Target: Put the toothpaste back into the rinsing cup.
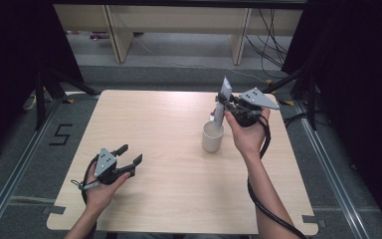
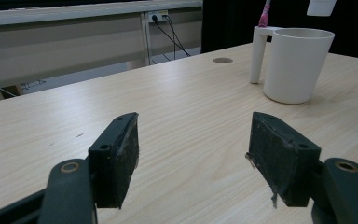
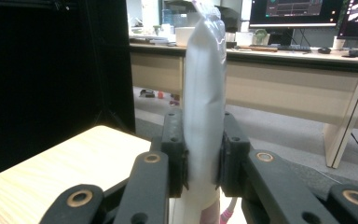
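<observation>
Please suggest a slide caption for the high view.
Right hand-held gripper holds a white tube above the white cup.

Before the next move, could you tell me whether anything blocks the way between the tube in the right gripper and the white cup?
Nothing visible does: the right gripper holds the white tube just above the white cup, whose mouth is open; something pink shows beside the cup.

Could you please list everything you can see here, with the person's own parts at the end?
Light wooden table: one, pale wood, centre of the high view.
White plastic cup with a handle: one, white, upright on the table's right half, something pink inside.
White tube-shaped packet: one, white, clamped upright above the cup.
Left gripper: one, black, low over the table's left, jaws open with nothing between them.
Right gripper: one, black, shut on the packet.
Left hand: one, holds the left gripper.
Right hand: one, holds the right gripper.
</observation>
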{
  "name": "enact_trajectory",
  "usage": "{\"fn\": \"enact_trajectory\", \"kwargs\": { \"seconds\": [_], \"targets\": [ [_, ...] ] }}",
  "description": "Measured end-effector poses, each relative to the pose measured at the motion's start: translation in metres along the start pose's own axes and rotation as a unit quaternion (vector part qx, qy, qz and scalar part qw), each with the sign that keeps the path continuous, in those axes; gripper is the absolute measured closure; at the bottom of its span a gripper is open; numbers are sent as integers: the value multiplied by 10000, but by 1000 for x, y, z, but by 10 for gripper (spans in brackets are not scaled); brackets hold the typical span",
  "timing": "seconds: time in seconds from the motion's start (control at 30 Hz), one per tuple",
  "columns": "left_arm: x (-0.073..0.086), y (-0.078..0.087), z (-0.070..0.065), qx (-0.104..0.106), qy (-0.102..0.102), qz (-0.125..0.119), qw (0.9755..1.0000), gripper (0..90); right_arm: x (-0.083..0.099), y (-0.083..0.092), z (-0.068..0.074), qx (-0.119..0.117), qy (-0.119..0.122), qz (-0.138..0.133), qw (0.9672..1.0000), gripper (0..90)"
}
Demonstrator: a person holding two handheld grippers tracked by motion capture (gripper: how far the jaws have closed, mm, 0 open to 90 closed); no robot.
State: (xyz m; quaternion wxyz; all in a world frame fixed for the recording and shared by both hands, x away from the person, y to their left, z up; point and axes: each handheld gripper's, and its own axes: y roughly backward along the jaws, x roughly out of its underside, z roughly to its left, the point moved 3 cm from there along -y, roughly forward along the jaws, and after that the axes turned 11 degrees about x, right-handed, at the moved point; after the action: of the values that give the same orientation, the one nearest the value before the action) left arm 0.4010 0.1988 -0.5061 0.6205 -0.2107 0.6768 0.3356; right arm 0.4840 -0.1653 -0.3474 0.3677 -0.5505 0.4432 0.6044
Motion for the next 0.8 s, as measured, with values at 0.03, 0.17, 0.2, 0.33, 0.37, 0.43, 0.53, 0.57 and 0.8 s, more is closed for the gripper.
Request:
{"fn": "enact_trajectory", "kwargs": {
  "seconds": [0.03,0.17,0.2,0.33,0.37,0.43,0.53,0.57,0.8],
  "targets": [
    [0,0,0,0,3,-3,10000,332,0,0,0,38,38,22,10000,765],
    [0,0,0,-3,5,-12,10000,334,3,-1,1,11,-40,66,10000,766],
    [0,0,0,0,7,-10,10000,333,3,-2,-1,49,50,37,10000,766],
    [0,0,0,8,7,0,10000,333,5,-4,0,52,-11,61,10000,766],
    [0,0,0,12,7,6,10000,333,6,-3,0,88,-37,121,9999,766],
    [0,0,0,19,-1,11,10000,333,7,-5,0,55,-19,95,9999,766],
    [1,0,0,21,-6,19,10000,333,9,-6,0,53,-24,93,9999,766],
    [1,0,0,26,-2,21,10000,333,10,-6,1,79,-29,122,9999,766],
    [1,0,-1,25,2,16,10000,333,12,-8,0,95,67,130,9998,766]
  ]
}}
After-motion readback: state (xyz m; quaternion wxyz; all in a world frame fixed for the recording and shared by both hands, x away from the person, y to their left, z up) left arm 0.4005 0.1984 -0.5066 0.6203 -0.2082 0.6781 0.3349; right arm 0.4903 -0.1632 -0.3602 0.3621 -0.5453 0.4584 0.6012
